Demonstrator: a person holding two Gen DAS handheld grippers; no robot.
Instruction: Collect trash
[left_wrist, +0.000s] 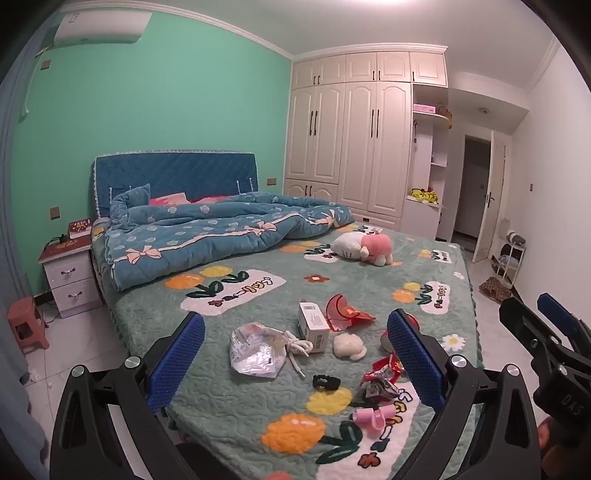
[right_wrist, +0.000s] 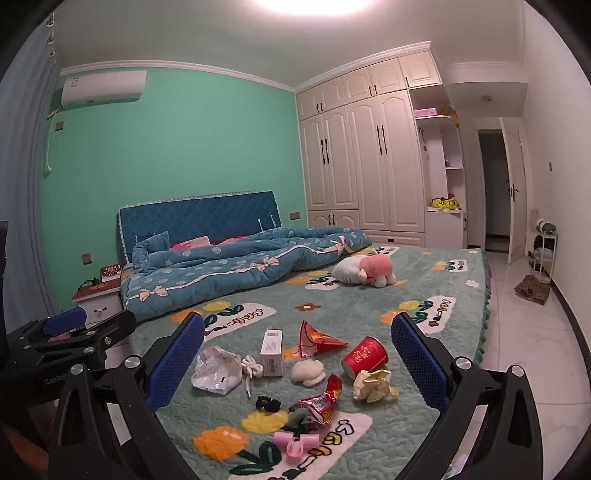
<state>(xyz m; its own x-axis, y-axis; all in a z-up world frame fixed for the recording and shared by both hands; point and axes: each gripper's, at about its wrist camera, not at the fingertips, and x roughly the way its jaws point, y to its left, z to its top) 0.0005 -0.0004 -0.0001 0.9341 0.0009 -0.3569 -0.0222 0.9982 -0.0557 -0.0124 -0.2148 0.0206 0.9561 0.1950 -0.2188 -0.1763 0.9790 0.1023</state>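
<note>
Trash lies scattered on the green flowered bedspread near the bed's foot: a crumpled clear plastic bag, a white box, a red-orange wrapper, a white tissue wad and a red snack wrapper. The right wrist view adds a red paper cup on its side and crumpled yellowish paper. My left gripper hovers open before the pile, nothing between its blue pads. My right gripper is open too, beside it on the right, also empty.
A white cord, a black hair tie and a pink clip lie among the trash. Farther up the bed are a plush toy and a blue quilt. A nightstand and red stool stand left.
</note>
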